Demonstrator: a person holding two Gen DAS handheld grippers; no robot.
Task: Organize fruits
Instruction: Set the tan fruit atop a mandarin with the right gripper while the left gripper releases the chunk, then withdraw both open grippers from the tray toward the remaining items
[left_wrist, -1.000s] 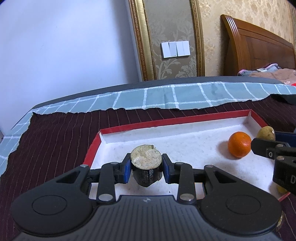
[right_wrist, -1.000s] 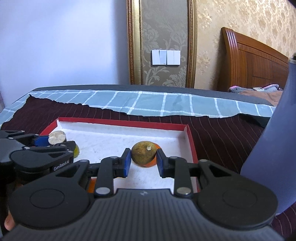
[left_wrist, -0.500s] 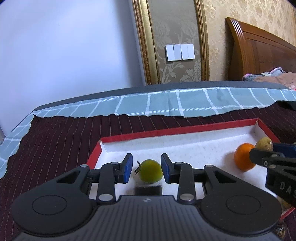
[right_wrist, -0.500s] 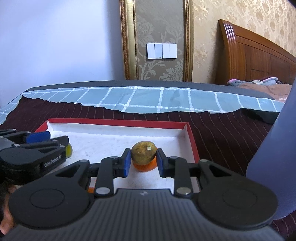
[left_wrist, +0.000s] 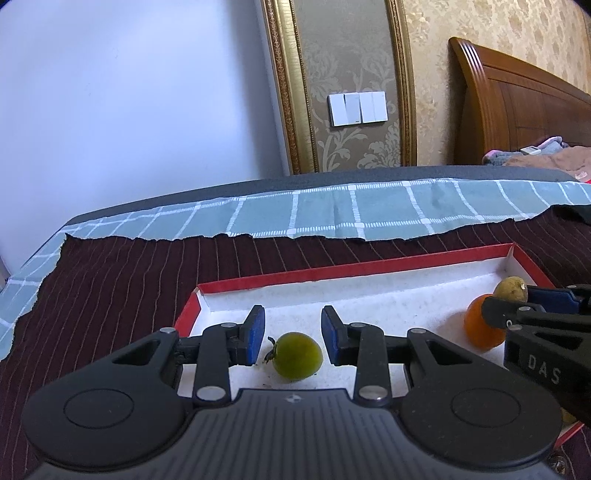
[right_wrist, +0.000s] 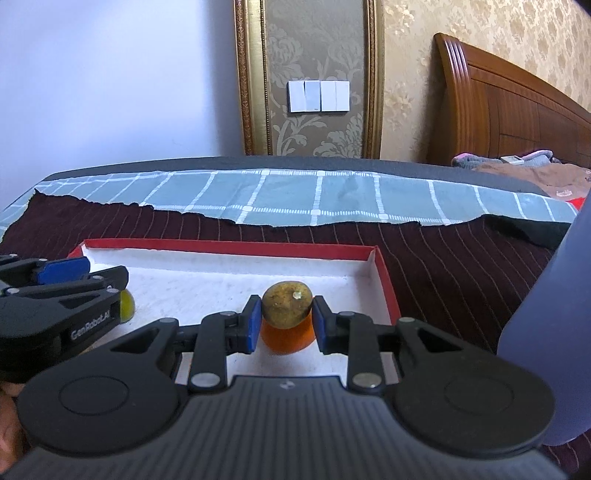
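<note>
While the right gripper (right_wrist: 282, 319) points down at low centre, clamped on the brown fruit (right_wrist: 286, 304) above the orange (right_wrist: 287, 339), the left gripper (left_wrist: 293, 330) hovers unclenched over the green fruit (left_wrist: 297, 355), stem leftward, in the tray (left_wrist: 351, 268).

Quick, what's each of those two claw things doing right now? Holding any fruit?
Left gripper: holding nothing; the green fruit lies loose in the tray.
Right gripper: shut on the brown fruit, above the orange.
</note>
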